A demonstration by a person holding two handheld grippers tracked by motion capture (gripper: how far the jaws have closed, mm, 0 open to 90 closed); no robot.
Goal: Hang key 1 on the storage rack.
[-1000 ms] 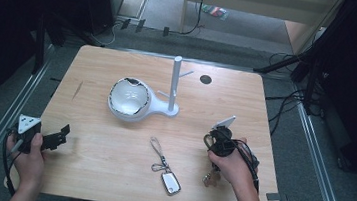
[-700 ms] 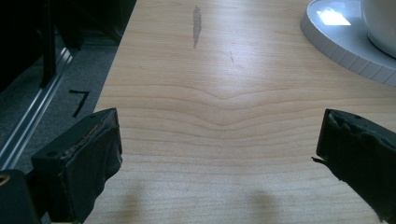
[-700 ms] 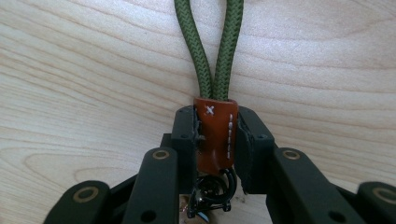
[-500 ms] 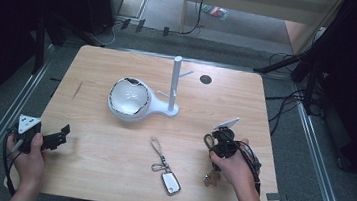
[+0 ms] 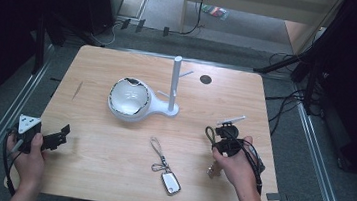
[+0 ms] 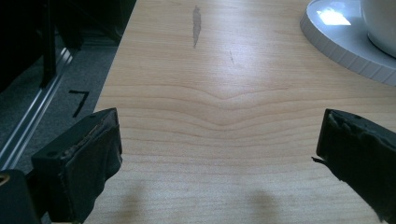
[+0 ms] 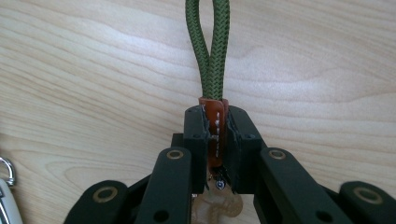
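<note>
Right gripper view: right gripper (image 7: 217, 140) jaws just closed and now pinching brown leather tab (image 7: 214, 126) of a keychain; green cord loop (image 7: 208, 44) running up from tab, lying over desk (image 7: 93, 70). High view: same keychain at right gripper (image 5: 226, 138), near right edge of desk, cord loop (image 5: 209, 134) at its left side. Left gripper (image 5: 57, 138) held at near left corner, jaws spread wide with nothing between. Second keychain with fob (image 5: 170, 182) lying at desk centre front. White stand with bowl (image 5: 131, 98) further back.
</note>
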